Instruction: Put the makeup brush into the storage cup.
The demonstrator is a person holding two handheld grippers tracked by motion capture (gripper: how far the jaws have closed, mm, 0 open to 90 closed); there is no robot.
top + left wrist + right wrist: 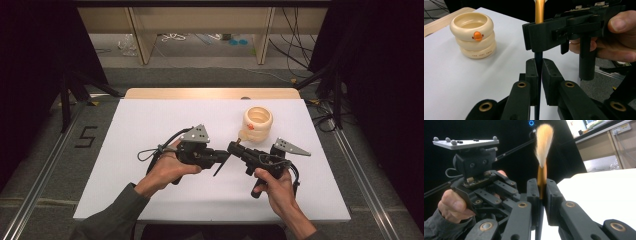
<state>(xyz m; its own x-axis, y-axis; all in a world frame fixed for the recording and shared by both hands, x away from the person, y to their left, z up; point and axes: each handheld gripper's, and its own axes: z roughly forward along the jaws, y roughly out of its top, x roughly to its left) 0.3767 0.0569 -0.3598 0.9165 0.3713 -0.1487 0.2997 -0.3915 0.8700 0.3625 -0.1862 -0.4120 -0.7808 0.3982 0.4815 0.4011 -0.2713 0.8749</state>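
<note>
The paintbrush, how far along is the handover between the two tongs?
Done: the paintbrush is off the white table, held in the air. In hand: both tongs are shut on it, the left tongs on the dark handle, the right tongs on the gold ferrule below the bristles. Left: one of them probably has to let go; the stacked cream rings stand untouched nearby.

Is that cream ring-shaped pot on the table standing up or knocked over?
Upright. The cream pot rests flat on the white table, its open mouth facing up and its stacked rings level.
</note>
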